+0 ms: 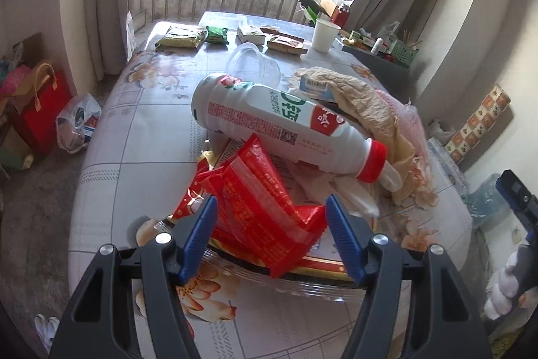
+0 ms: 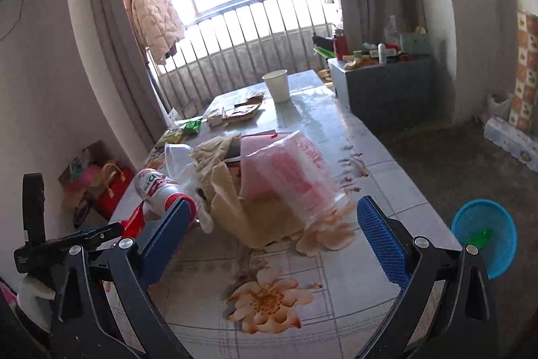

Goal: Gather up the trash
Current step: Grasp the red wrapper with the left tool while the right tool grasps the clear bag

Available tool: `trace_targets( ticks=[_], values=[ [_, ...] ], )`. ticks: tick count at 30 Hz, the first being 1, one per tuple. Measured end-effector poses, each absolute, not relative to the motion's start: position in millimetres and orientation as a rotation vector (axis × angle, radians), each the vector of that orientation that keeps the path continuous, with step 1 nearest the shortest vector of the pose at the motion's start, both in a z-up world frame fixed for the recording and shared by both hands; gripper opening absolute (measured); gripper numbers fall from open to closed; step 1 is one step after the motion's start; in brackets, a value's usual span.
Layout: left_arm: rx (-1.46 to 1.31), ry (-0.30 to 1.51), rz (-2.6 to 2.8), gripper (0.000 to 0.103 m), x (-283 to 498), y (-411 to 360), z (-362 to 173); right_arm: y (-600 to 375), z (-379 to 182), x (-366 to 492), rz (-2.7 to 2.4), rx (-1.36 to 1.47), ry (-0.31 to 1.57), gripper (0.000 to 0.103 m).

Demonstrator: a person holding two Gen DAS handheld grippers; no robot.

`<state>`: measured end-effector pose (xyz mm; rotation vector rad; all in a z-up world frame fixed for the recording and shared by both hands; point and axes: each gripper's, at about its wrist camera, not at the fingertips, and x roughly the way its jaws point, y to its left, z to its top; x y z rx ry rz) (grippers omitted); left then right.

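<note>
1. My left gripper (image 1: pixel 270 217) has its jaws spread wide around the red snack wrapper (image 1: pixel 265 207), pads just off it, not clamped.
2. My right gripper (image 2: pixel 272 231) is wide open too, nothing between the pads, facing the trash pile.
3. Just past the wrapper, the white bottle (image 1: pixel 285 123) lies on its side across the heap, red cap toward the crumpled tan paper (image 1: pixel 373 110).
4. Beyond the bottle: a clear plastic cup (image 1: pixel 254 63) tipped over.
5. Farther still, a white paper cup (image 1: pixel 324 34) stands upright.
</note>
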<state>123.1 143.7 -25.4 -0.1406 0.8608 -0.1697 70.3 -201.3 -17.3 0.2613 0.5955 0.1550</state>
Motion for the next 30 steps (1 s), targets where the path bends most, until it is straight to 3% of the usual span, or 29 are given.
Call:
trace_targets(
  ticks=[8,16,19,30],
  values=[
    [-0.076,0.938,-0.145,0.065,145.3,136.6,-63.0,-163.6,-23.6,83.0,0.204,0.213,0.677,0.094],
    [-0.136,0.929,-0.186,0.037,147.7,147.1,-66.0,-156.8,-25.3,98.4,0.226,0.212,0.712,0.088],
    [-0.157,0.917,-0.203,0.033,145.5,149.4,-63.7,-159.3,-24.9,107.6,0.234,0.235,0.722,0.082],
    [-0.214,0.863,-0.201,0.031,133.7,170.5,-50.2,-178.4,-38.8,152.6,0.088,0.174,0.772,0.077]
  ],
)
